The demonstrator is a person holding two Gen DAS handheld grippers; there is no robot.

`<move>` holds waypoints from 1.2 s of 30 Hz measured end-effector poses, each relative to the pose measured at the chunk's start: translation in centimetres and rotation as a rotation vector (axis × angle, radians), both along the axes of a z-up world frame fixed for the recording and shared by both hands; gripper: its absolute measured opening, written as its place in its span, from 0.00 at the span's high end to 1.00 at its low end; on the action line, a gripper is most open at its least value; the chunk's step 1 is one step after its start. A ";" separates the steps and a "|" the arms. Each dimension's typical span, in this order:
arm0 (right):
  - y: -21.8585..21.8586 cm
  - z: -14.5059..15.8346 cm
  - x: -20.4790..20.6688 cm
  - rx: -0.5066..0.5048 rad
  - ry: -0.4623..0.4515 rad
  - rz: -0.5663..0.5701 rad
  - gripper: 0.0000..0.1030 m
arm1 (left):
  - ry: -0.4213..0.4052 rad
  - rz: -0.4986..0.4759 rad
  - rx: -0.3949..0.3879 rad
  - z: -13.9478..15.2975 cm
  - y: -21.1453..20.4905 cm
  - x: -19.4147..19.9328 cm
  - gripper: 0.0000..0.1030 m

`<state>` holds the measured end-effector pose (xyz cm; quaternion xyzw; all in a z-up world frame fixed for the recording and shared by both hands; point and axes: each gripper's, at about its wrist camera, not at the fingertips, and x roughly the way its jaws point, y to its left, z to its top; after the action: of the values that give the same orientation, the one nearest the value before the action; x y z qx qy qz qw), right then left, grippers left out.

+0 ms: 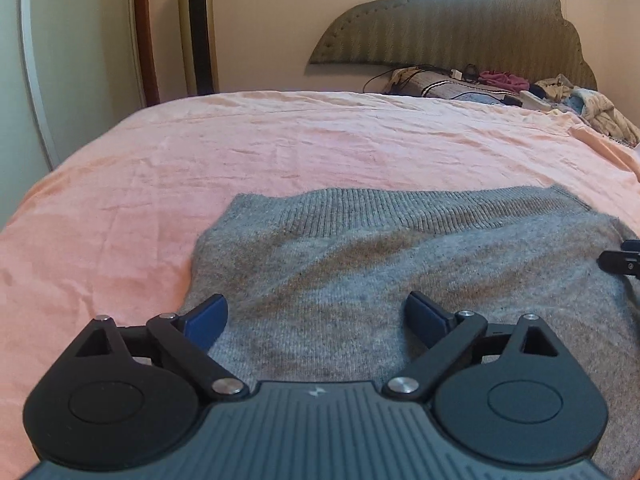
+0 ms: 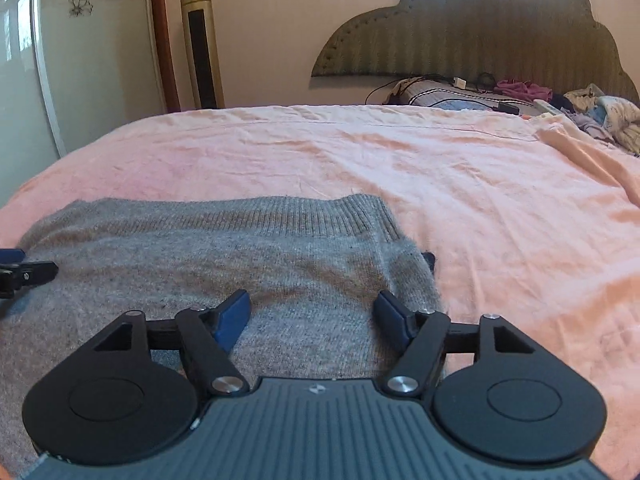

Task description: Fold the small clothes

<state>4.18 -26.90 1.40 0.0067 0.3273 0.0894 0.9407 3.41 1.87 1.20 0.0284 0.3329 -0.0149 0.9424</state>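
Note:
A grey knit sweater (image 1: 400,272) lies flat on the pink bedsheet (image 1: 280,152), its ribbed band on the far side. My left gripper (image 1: 316,304) hovers over the sweater's left part, open, with nothing between its blue pads. My right gripper (image 2: 313,300) is open over the sweater (image 2: 240,256) near its right edge, with only knit fabric below the pads. Each gripper shows at the edge of the other's view: the right gripper (image 1: 620,260) at the far right, the left gripper (image 2: 24,270) at the far left. A small dark bit (image 2: 430,258) peeks out at the sweater's right edge.
The pink sheet (image 2: 480,200) spreads wide beyond and beside the sweater. At the head of the bed lie a pillow with cables (image 1: 452,84) and a heap of clothes (image 1: 588,108) under a padded headboard (image 1: 460,28). A tower fan (image 1: 198,28) stands by the wall.

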 end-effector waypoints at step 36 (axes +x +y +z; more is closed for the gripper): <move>-10.5 -0.1 -9.9 0.582 0.266 -0.103 0.86 | 0.124 0.340 -0.704 -0.6 10.4 -12.0 0.96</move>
<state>-5.69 -37.37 1.32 0.3035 0.4074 0.1300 0.8515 -8.63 12.31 0.65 -0.3528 0.3635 0.0263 0.8618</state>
